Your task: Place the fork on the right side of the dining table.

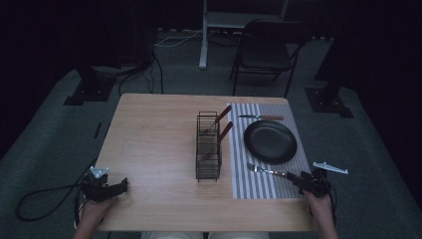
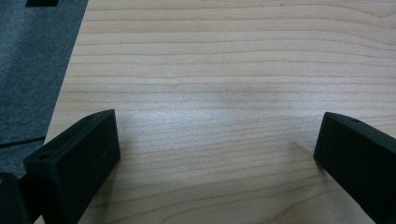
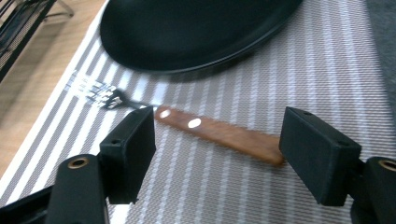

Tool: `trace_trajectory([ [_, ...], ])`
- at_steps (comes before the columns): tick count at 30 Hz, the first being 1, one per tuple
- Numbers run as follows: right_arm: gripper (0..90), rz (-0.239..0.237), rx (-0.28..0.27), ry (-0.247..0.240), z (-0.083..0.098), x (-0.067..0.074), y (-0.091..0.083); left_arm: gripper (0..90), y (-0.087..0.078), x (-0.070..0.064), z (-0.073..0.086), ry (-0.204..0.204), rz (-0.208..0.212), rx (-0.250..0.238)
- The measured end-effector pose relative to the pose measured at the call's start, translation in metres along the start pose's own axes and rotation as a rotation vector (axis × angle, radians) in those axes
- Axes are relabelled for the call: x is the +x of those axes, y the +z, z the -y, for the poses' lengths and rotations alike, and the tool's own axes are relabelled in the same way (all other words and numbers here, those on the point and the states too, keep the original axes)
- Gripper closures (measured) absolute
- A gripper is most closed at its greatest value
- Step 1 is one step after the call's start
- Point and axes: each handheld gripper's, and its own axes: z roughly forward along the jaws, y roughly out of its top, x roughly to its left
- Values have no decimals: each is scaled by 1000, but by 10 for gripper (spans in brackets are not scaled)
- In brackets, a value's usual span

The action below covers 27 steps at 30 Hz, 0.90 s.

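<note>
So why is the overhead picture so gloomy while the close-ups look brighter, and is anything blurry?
High view: dim, the room around the table almost black. Left gripper view: evenly lit wood grain, soft shadows by the jaws. Right gripper view: brighter; the fork has blurred tines and glinting rivets, and the black plate has a smeared rim.

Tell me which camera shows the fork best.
The right gripper view: the fork lies close up on the striped placemat, its wooden handle between the open right tongs, tines toward the black plate. The high view shows it small and dim beside that plate. The left gripper view looks at bare table.
</note>
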Motion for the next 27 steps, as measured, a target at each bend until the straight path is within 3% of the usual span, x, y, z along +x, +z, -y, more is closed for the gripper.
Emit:
trace_trajectory([
  [1,229,2,9,-32,5,7,4,7,0,0,0,0,0,0],
  [5,217,8,60,-87,16,15,17,7,0,0,0,0,0,0],
  [6,213,12,52,-95,17,15,19,6,0,0,0,0,0,0],
  [11,204,48,43,-110,13,17,23,7,0,0,0,0,0,-1],
  [18,187,54,19,-114,17,19,22,7,0,0,0,0,0,0],
  [24,175,109,-28,-127,27,23,13,7,0,0,0,-1,0,0],
  [27,156,158,-43,-134,34,22,9,7,0,0,0,0,0,0],
])
